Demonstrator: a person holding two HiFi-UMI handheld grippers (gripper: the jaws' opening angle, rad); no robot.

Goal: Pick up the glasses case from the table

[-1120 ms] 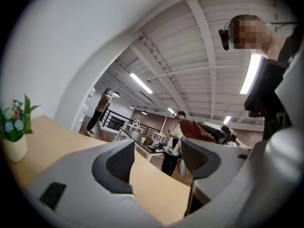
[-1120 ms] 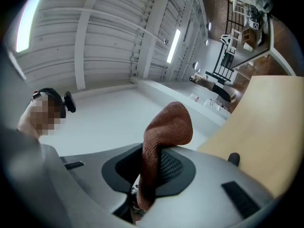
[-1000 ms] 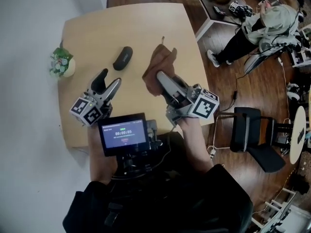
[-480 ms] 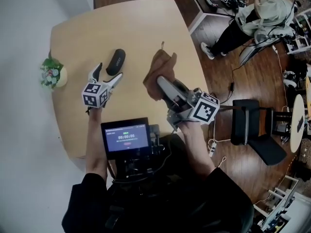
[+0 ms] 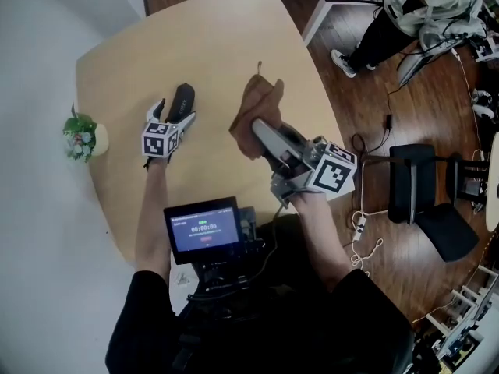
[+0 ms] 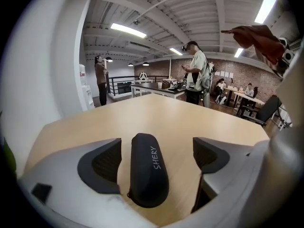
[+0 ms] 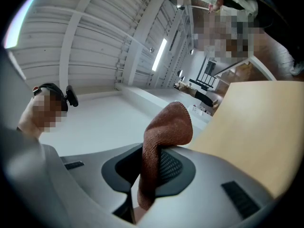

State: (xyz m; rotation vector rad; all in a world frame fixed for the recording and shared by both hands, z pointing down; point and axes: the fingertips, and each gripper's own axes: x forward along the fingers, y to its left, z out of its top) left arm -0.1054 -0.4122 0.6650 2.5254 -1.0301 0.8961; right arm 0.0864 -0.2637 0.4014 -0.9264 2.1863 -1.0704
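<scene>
The dark oblong glasses case (image 5: 182,98) lies flat on the light wooden table (image 5: 226,37). My left gripper (image 5: 174,112) is lowered over its near end, and the jaws are opening. In the left gripper view the case (image 6: 148,175) lies lengthwise between the two dark pads (image 6: 102,167), with a gap on each side. My right gripper (image 5: 258,128) hovers over the table to the right, shut on a brown cloth (image 5: 257,100). In the right gripper view the cloth (image 7: 164,132) is pinched between the jaws and folds upward.
A small potted plant (image 5: 82,137) stands at the table's left edge. A screen device (image 5: 204,226) hangs at the person's chest. Beyond the table's right edge are a black chair (image 5: 425,201), floor cables, and a standing person (image 5: 425,6).
My left gripper has moved forward and down to the glasses case, and its jaws have spread around it. The right gripper, still holding the cloth, has shifted slightly.
</scene>
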